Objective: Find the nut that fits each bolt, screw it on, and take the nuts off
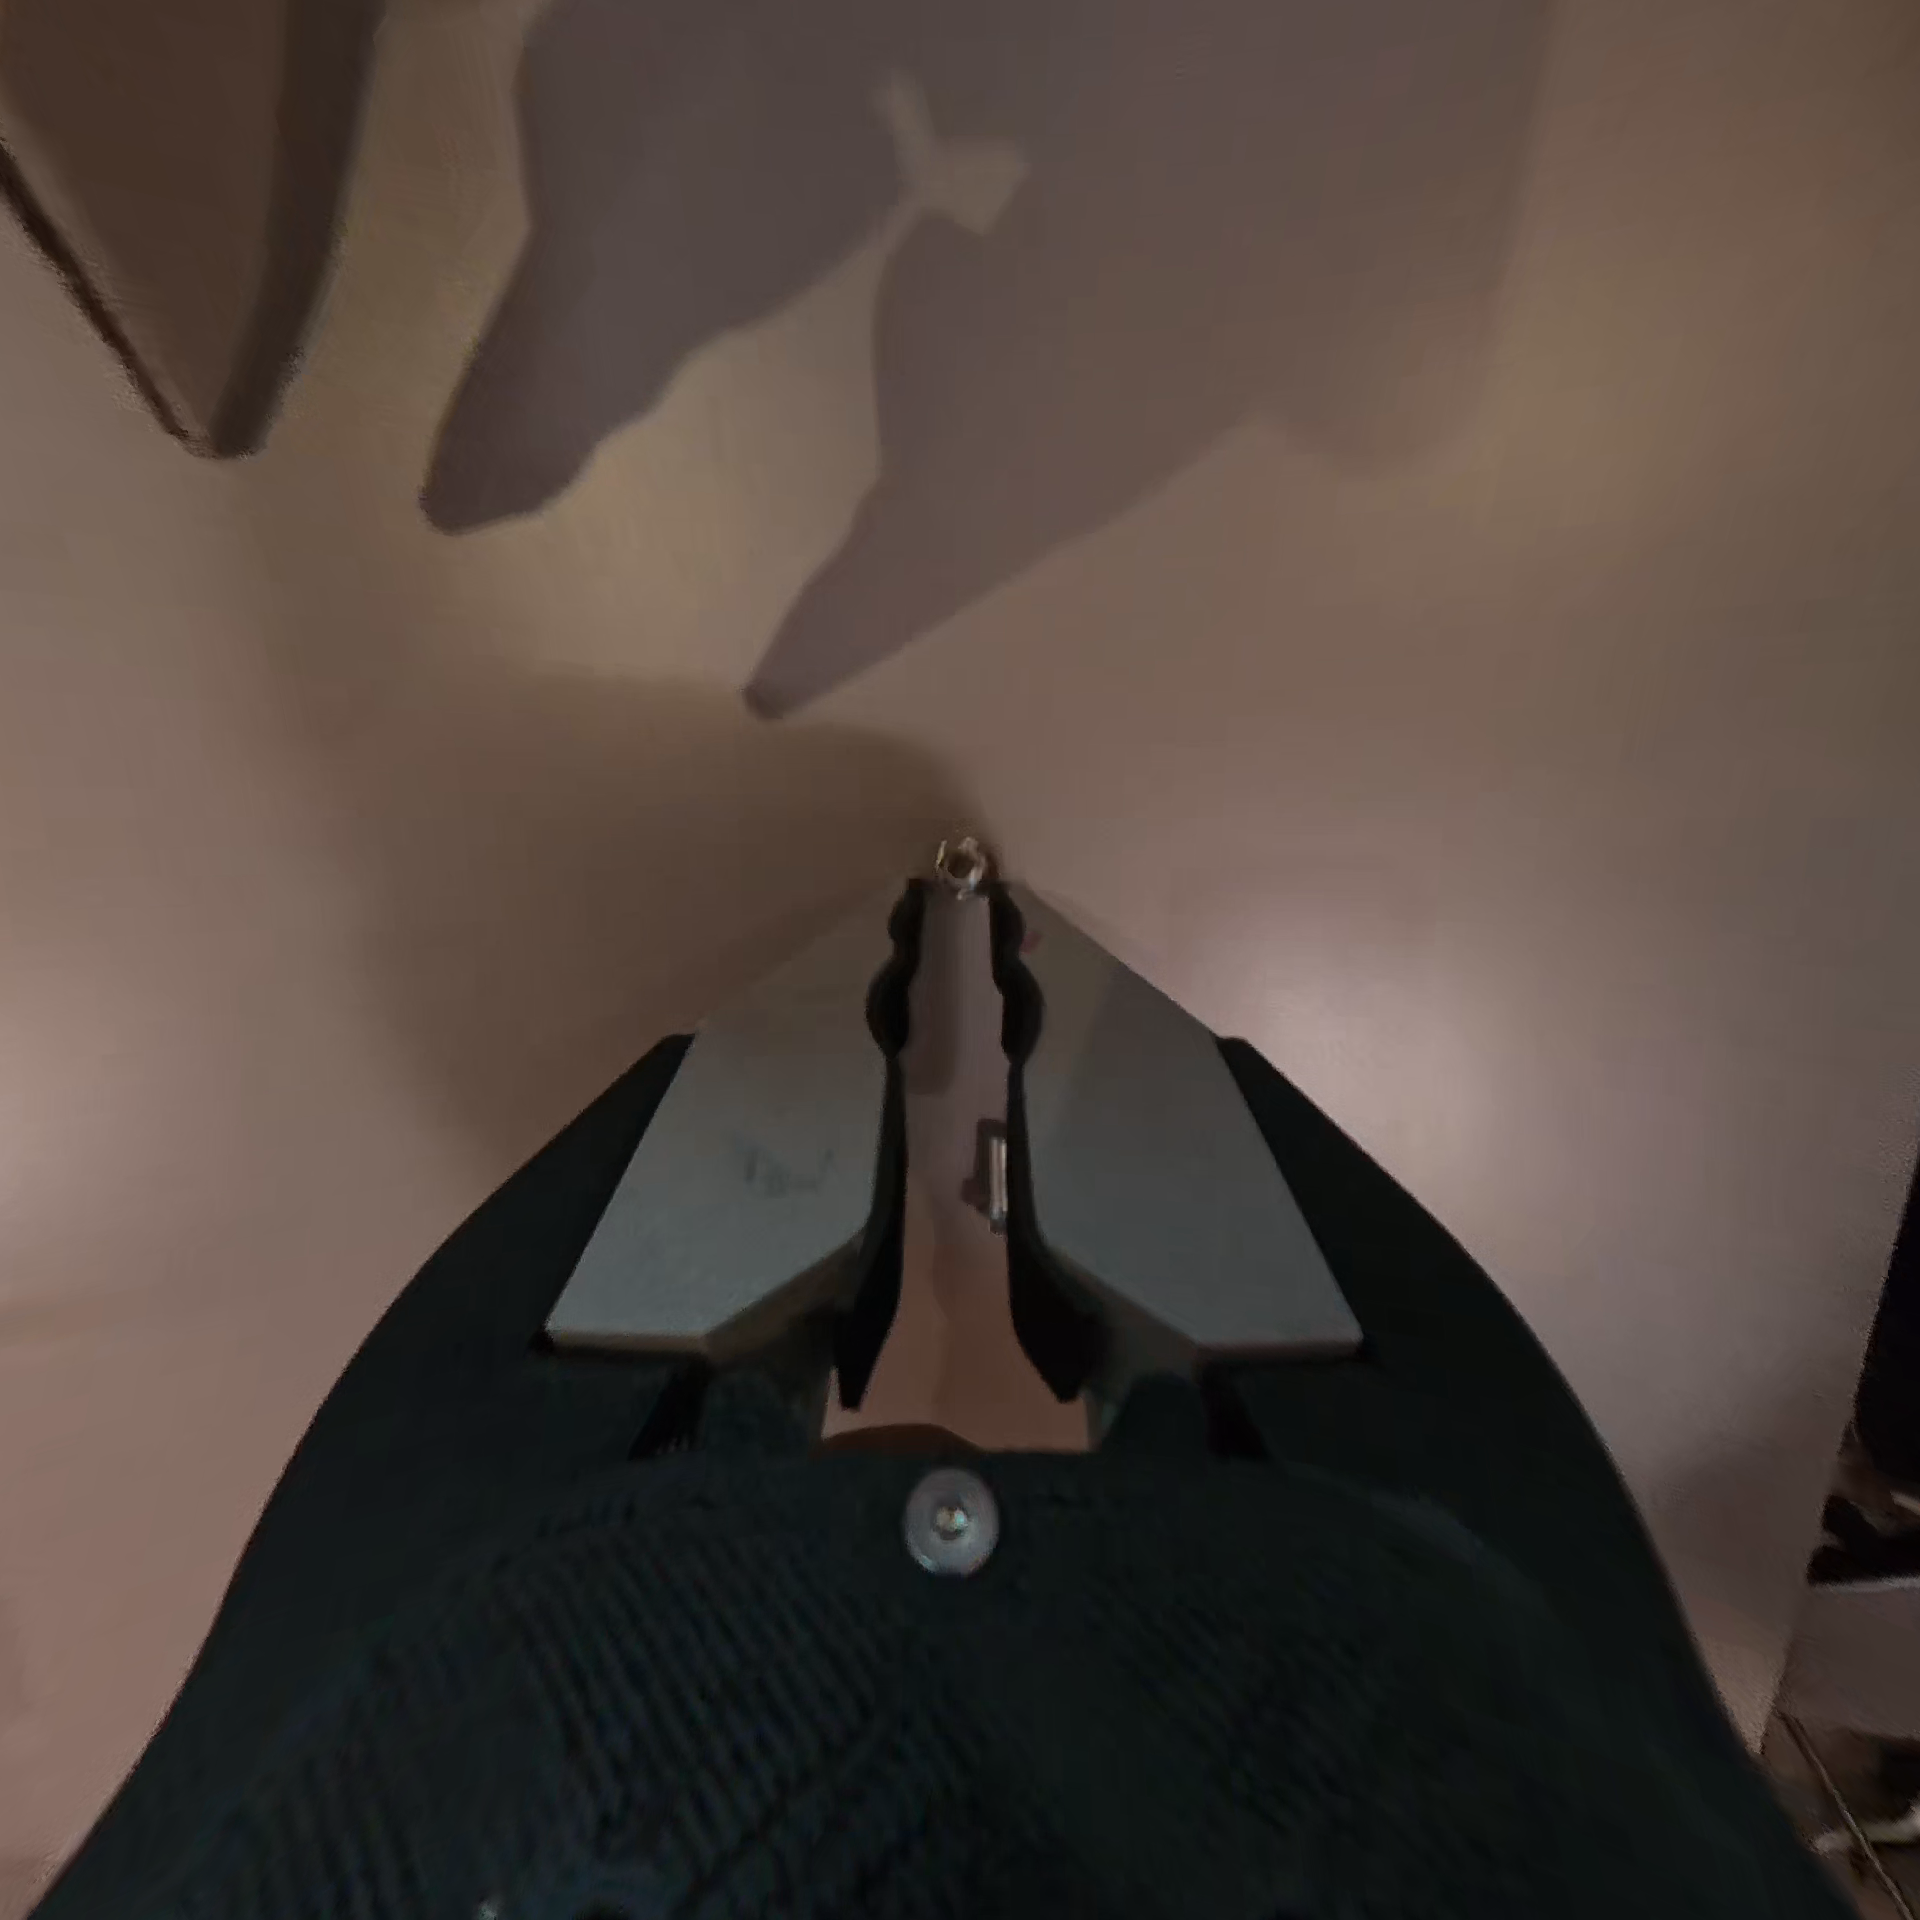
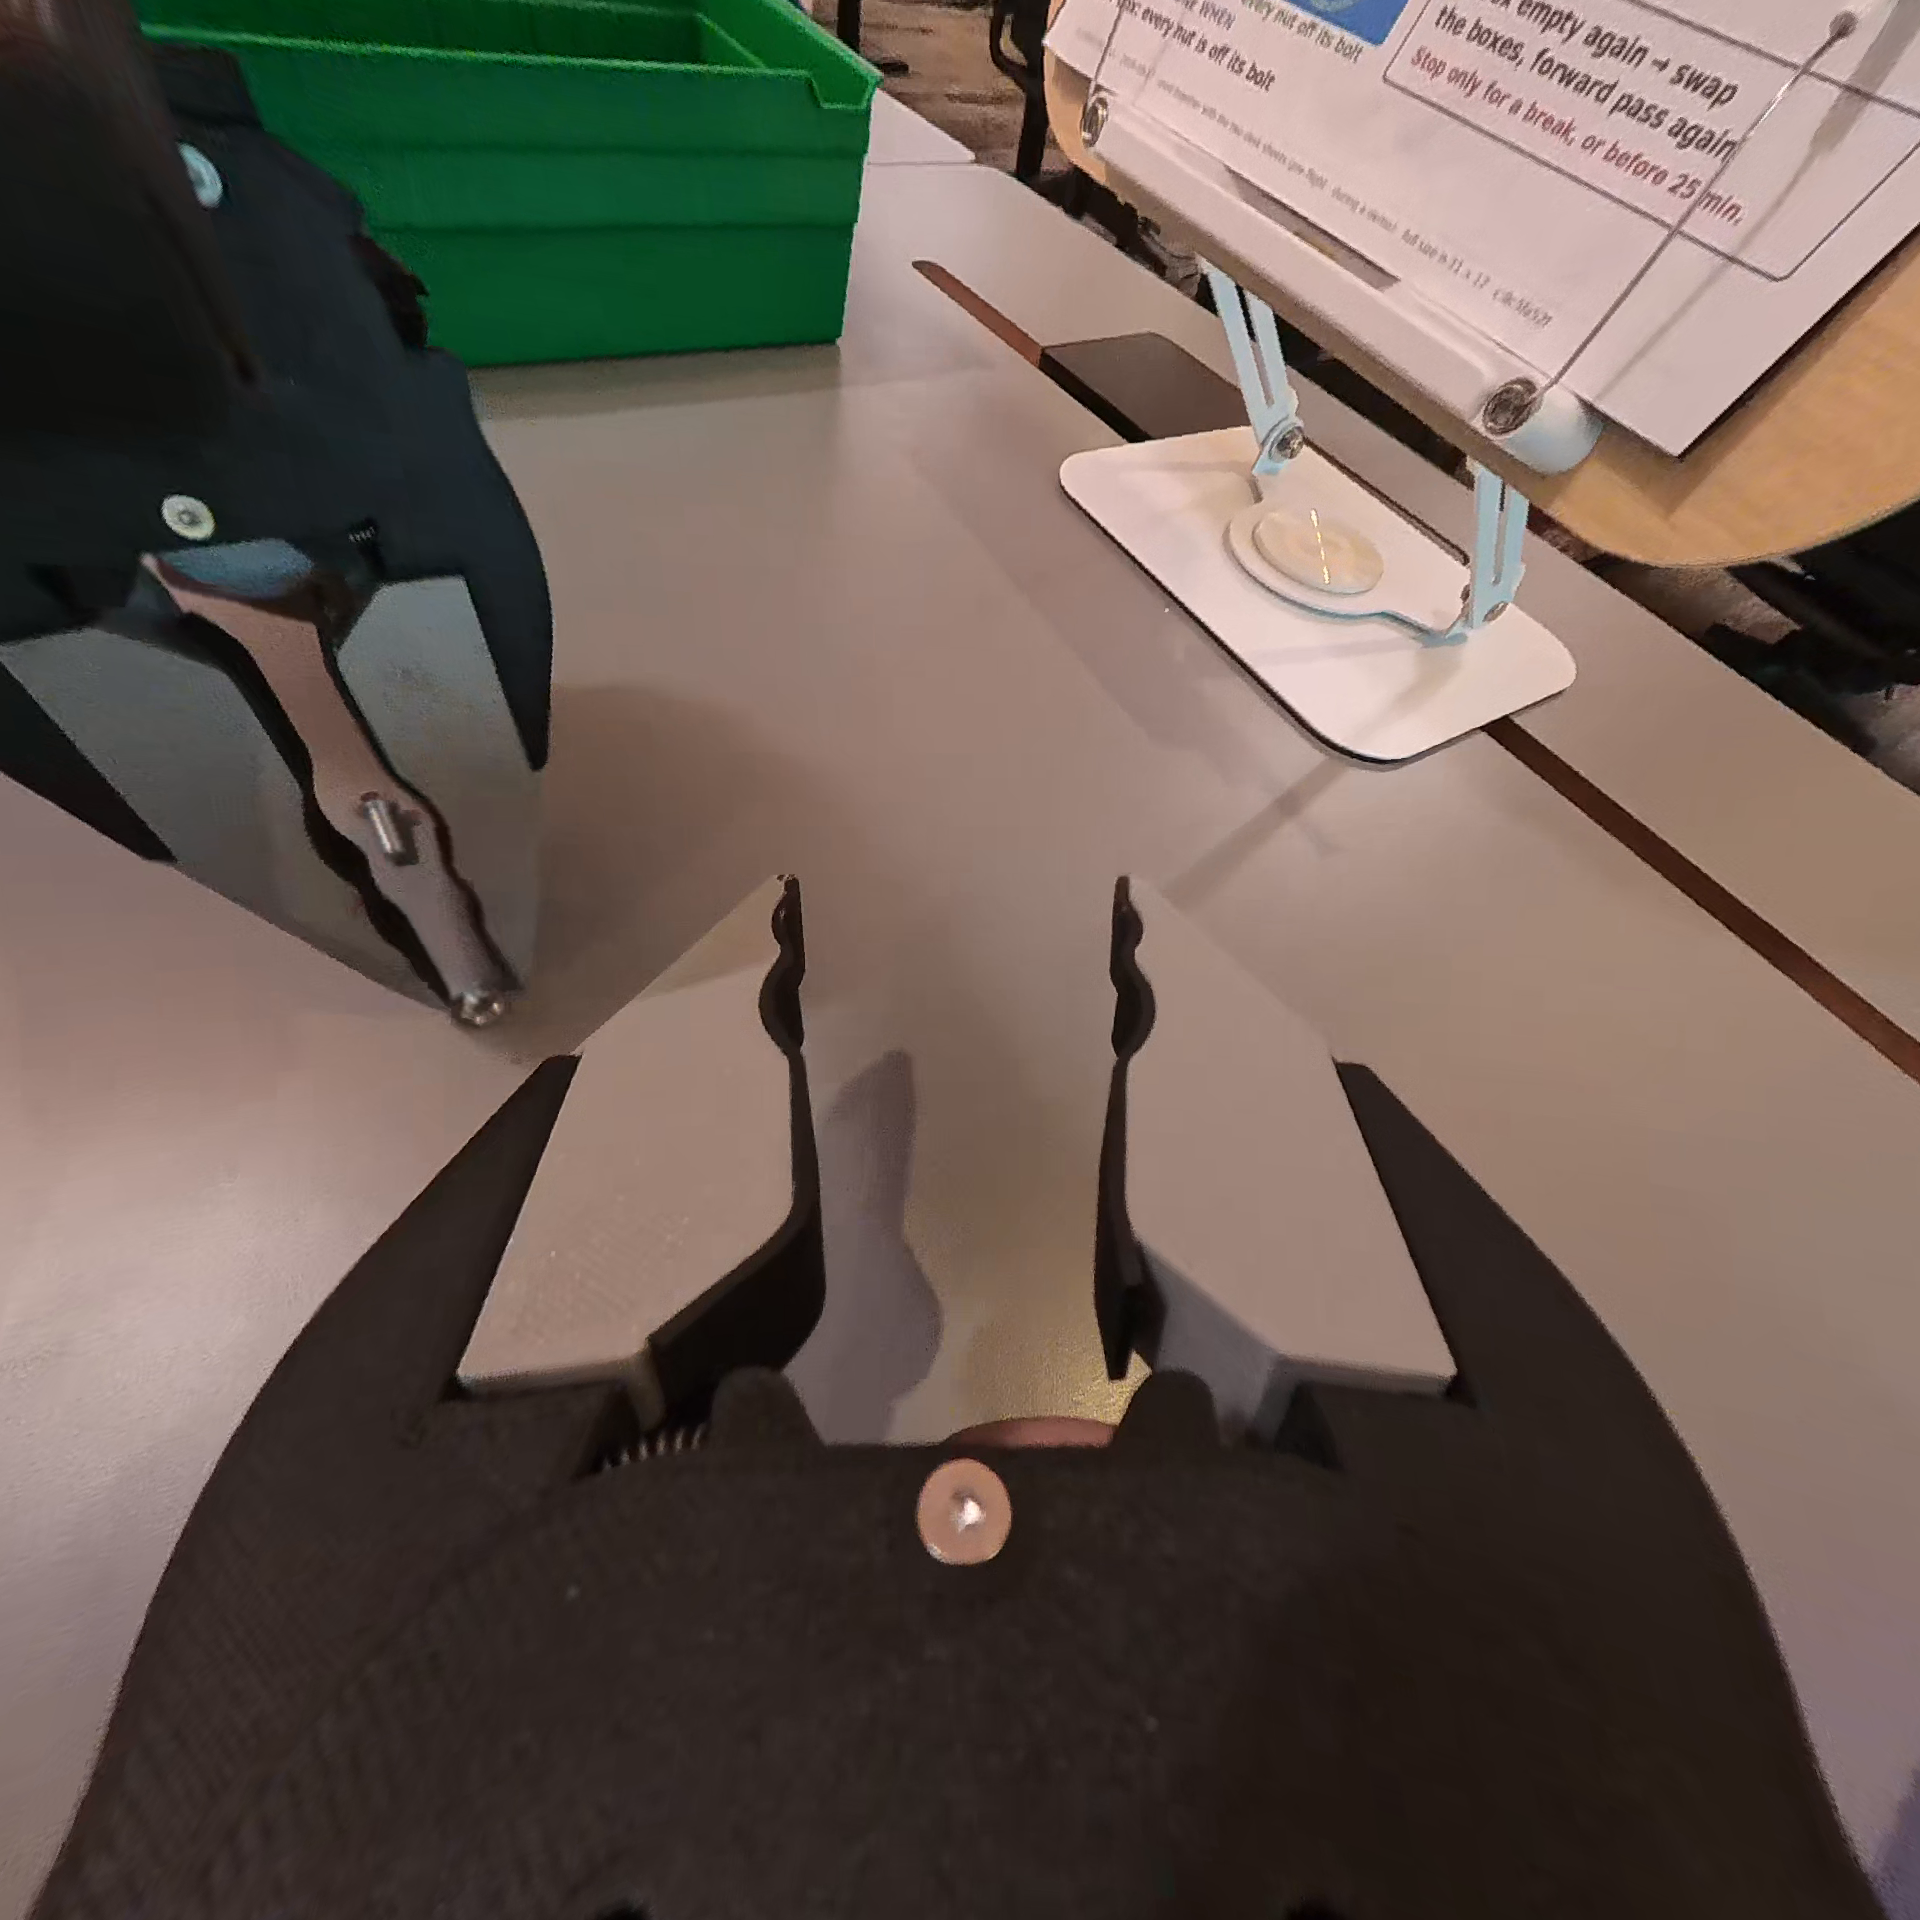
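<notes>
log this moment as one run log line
left hand-held gripper: shut on small silver nut, tips at table | right hand-held gripper: open, empty | green bin: behind

— In your left wrist view, the small metal part (image 1: 961, 864) at the tips of the left gripper (image 1: 954, 896) is blurred. Is it nut or bolt head?

— You cannot tell; its lower part sits hidden between the fingers.

— And the frame edges?

— At upper left in your right wrist view the green bin (image 2: 582, 166) is cut off, and at upper right the instruction sheet (image 2: 1558, 125) too.
</notes>
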Demonstrator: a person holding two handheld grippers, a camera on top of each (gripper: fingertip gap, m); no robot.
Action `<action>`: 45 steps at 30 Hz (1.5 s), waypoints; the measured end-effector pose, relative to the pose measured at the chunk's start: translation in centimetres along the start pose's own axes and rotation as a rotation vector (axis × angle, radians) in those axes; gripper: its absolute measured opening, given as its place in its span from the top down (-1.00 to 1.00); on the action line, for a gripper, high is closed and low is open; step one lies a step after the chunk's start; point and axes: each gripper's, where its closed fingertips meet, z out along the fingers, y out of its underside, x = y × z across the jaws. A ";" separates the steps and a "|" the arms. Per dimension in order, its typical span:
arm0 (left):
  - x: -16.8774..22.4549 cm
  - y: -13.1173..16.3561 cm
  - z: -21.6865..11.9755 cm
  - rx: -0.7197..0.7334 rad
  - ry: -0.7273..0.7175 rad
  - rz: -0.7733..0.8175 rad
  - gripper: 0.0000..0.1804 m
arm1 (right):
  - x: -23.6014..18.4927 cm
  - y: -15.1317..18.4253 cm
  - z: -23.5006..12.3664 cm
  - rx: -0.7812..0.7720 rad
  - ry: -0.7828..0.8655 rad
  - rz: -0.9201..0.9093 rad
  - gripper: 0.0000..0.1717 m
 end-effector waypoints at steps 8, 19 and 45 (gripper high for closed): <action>0.8 2.8 -5.1 0.207 -0.026 -0.175 0.76 | -1.7 0.5 0.2 -0.017 -0.057 -0.019 0.34; 0.7 5.8 -2.1 0.008 -0.023 -0.087 0.95 | -3.1 0.7 1.1 -0.034 -0.087 -0.025 0.34; -0.1 -2.2 -11.7 1.023 -0.135 -0.100 0.97 | -10.6 -6.6 -0.5 0.305 -0.425 0.206 0.80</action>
